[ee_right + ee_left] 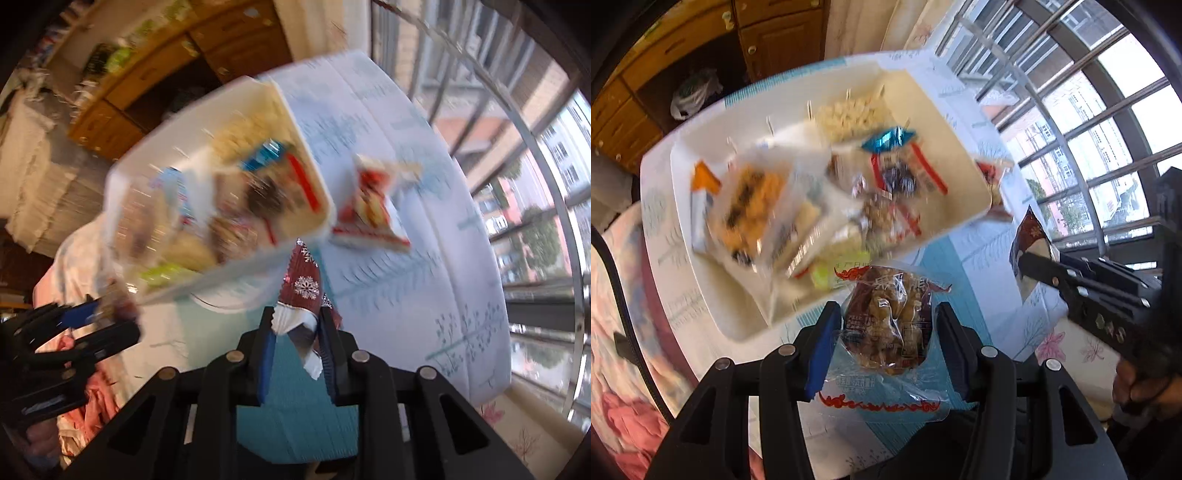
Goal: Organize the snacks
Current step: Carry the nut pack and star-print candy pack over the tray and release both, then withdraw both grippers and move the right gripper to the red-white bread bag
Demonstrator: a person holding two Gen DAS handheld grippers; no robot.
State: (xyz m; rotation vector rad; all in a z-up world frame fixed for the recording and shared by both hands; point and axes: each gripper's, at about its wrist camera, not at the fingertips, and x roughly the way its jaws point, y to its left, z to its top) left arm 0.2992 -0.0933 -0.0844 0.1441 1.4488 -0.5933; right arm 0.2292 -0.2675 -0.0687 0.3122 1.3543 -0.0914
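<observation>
Two snack packets are being held above the table [975, 236], one in each gripper. In the left wrist view, the left gripper [886, 332] is being kept clenched on a clear packet of brown snacks [890, 325] with red print; its blue-padded fingers [822, 343] are being pressed against both sides of the packet, which is being carried just off the near edge of the white tray [701, 206]. In the right wrist view, the right gripper [297, 354] is being kept closed on a dark red foil packet with white snowflakes [303, 280], gripped at its white crimped end, with the rest of the packet being stuck out beyond the fingertips toward the near corner of the tray [325, 221].

Many snacks are being kept in the tray: an orange and clear bag [753, 206] at its left side, pale round pieces [846, 118] at its far end, a blue foil wrapper [886, 138] and red-trimmed packets [905, 173] toward its right side, though blur is making the details hard to tell. One red and white packet [369, 210] is being left on the patterned tablecloth just beside the tray's right edge. Window bars [1071, 110] are being seen past the table's far right edge, and wooden cabinets [775, 33] beyond its far left.
</observation>
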